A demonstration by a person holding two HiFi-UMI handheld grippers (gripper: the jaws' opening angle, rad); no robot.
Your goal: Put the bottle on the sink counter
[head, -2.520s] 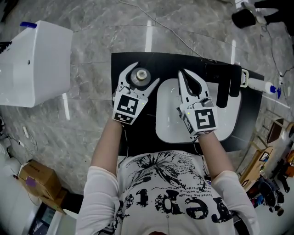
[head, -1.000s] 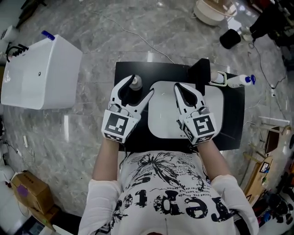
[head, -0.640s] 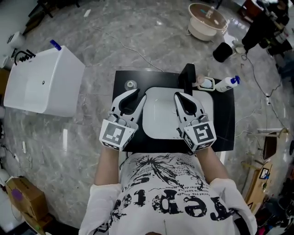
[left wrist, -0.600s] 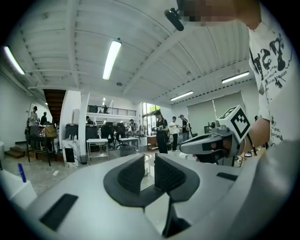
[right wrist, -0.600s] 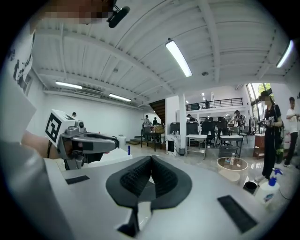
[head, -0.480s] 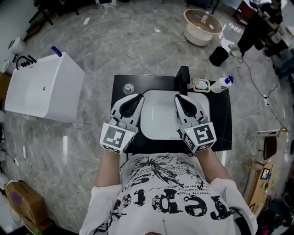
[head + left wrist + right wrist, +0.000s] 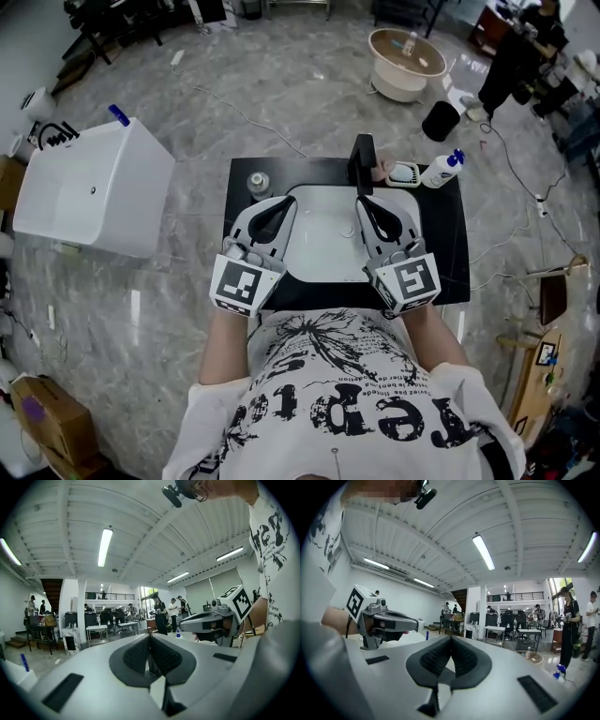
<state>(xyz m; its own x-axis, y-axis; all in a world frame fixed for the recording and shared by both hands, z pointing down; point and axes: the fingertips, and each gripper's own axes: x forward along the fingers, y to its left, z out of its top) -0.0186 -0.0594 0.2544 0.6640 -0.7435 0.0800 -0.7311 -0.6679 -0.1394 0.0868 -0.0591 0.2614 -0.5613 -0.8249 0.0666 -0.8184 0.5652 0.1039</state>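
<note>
The right hand-held gripper [image 7: 451, 640] has its dark ribbed pads [image 7: 434, 658] pressed together, with nothing between them. At left, the left hand-held gripper [image 7: 411, 622] shows side-on, its marker cube [image 7: 356, 603] raised. Beyond is a bright hall (tube lights overhead). People [image 7: 569, 620] stand at right, and a small blue-topped bottle [image 7: 559, 670] sits low at the right edge.

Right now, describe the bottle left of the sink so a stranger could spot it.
Find the black counter around the white sink. At its far left corner stands a small grey bottle, unlike the white, blue-capped bottle far right.
</note>
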